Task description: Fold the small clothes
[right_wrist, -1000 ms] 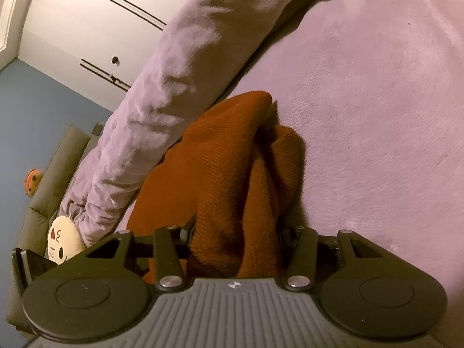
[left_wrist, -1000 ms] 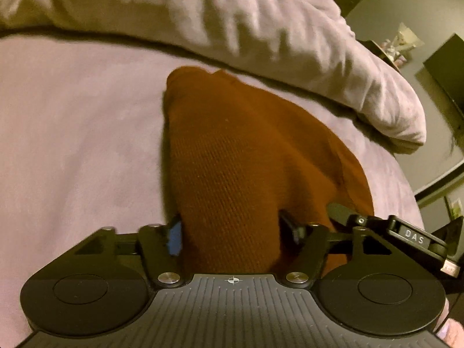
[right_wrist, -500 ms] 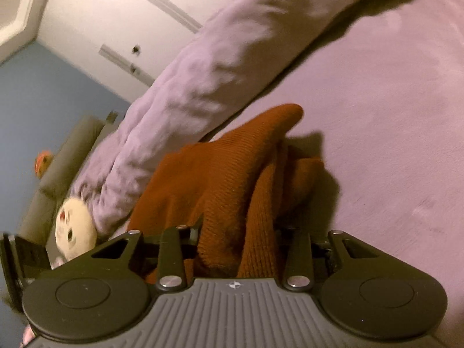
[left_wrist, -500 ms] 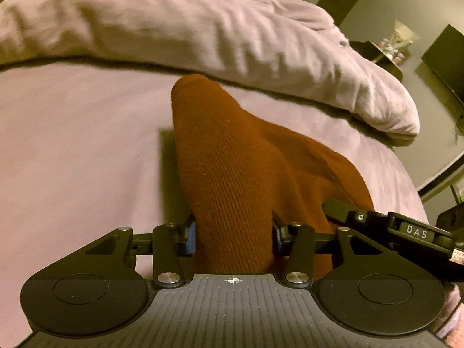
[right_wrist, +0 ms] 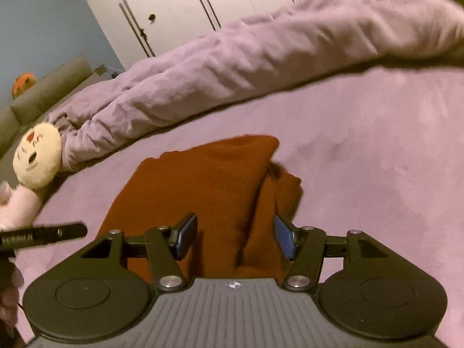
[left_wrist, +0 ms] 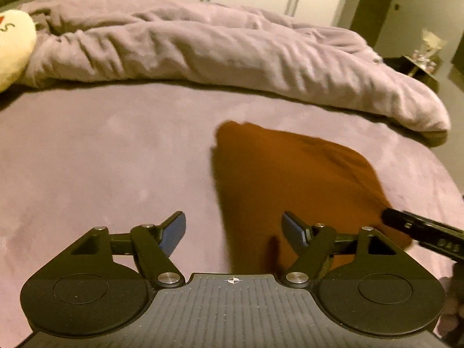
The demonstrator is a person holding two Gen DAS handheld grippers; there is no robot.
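A rust-brown knit garment (left_wrist: 290, 179) lies bunched on the lilac bed sheet (left_wrist: 101, 159). My left gripper (left_wrist: 233, 230) is open and empty, just above the garment's near left edge. In the right wrist view the same garment (right_wrist: 208, 185) lies folded over itself. My right gripper (right_wrist: 236, 236) is open, its blue pads (right_wrist: 285, 239) standing on either side of the garment's near edge without holding it. The right gripper's side shows at the right of the left wrist view (left_wrist: 426, 232), and the left gripper's side shows in the right wrist view (right_wrist: 43, 233).
A rumpled lilac duvet (left_wrist: 232, 55) runs across the far side of the bed. A cream plush toy (right_wrist: 37, 156) lies at the duvet's left end. White wardrobe doors (right_wrist: 217, 5) stand behind. The bed's right edge (left_wrist: 446, 174) drops off near the garment.
Both grippers have opened and let go of the garment. It has dropped onto the sheet, and both grippers have pulled back and up from it.
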